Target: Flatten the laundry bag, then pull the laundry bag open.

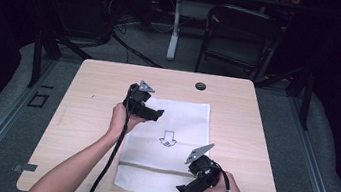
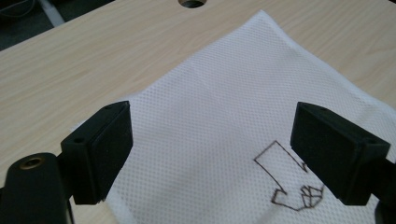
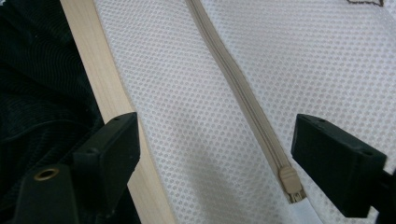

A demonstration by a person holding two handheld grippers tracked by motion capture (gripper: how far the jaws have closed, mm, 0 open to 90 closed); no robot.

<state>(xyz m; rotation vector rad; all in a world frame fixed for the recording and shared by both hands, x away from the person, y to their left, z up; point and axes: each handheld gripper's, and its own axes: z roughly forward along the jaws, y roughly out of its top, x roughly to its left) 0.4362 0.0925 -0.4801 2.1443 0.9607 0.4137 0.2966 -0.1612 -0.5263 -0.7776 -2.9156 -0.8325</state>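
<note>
High view: a white mesh bag (image 1: 167, 143) lies flat mid-table, the left gripper (image 1: 148, 113) over its far-left corner, the right gripper (image 1: 191, 189) at its near edge. Left gripper view: jaws spread above the bag (image 2: 224, 116), clear of it. Right gripper view: jaws spread, the zipper (image 3: 243, 98) between them, untouched.

Down-arrow sign (image 1: 168, 138) — on mesh bag (image 1: 182, 123).

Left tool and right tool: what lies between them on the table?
In the high view, only the white mesh bag lies between the left tool and right tool, showing its arrow drawing and zipper.
</note>
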